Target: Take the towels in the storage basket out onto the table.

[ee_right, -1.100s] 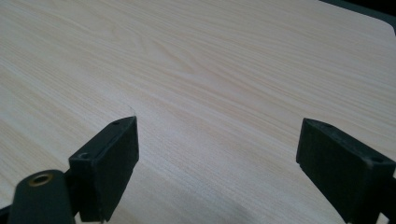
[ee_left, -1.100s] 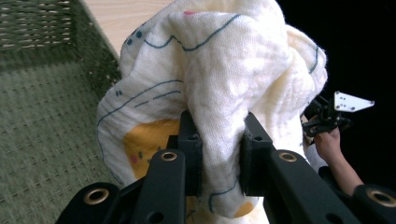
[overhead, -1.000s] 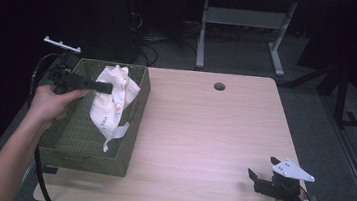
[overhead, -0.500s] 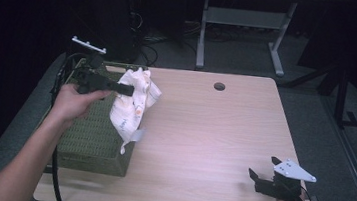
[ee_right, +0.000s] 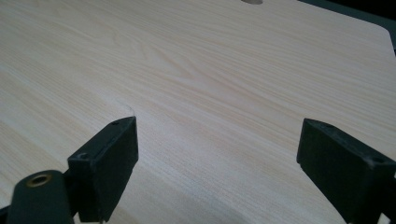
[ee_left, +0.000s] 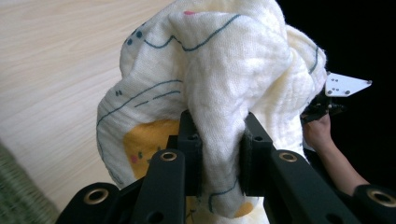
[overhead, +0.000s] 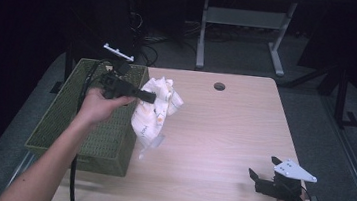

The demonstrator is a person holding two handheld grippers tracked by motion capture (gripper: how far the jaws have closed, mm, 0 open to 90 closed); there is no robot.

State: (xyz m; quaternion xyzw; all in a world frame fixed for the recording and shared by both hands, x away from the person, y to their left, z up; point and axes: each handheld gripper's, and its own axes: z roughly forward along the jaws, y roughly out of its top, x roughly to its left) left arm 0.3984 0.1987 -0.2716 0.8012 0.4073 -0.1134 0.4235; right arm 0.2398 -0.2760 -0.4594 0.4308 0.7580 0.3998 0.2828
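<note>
While our right gripper [overhead: 262,177] rests at the near right corner of the tabletop [overhead: 223,135] with its jaws wide apart and nothing between them, our left gripper [overhead: 149,97] farther off at the left is clamped on a bunched white cloth [overhead: 155,110]. That cloth hangs just right of the green basket [overhead: 59,118], above the tabletop.
</note>
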